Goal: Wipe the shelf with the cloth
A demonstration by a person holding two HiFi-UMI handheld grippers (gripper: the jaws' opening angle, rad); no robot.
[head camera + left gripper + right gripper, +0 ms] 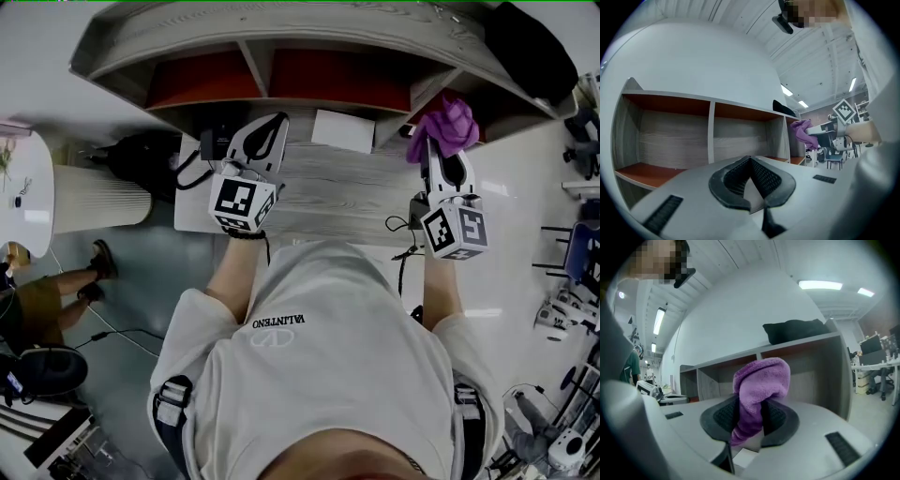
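Fingers of the right gripper (750, 405) are pinched on one purple cloth (761, 380), which bunches up above the pads and hangs down between them; in the head view the cloth (445, 124) sits at the front edge of the shelf's right-hand compartment, just beside the right divider, and whether it touches the wood cannot be told. Left gripper (750, 162) fingers meet at the tips, nothing between them, and it hovers over the counter (323, 202) before the left divider. One shelf (281, 33) stands at the back of the counter: three open-fronted compartments with orange floors, two dividers. Bare counter lies between the two grippers, its front edge against the person's body. One white flat item (343, 130) lies near the middle compartment, one black bundle (794, 330) lies on the shelf top at the right end
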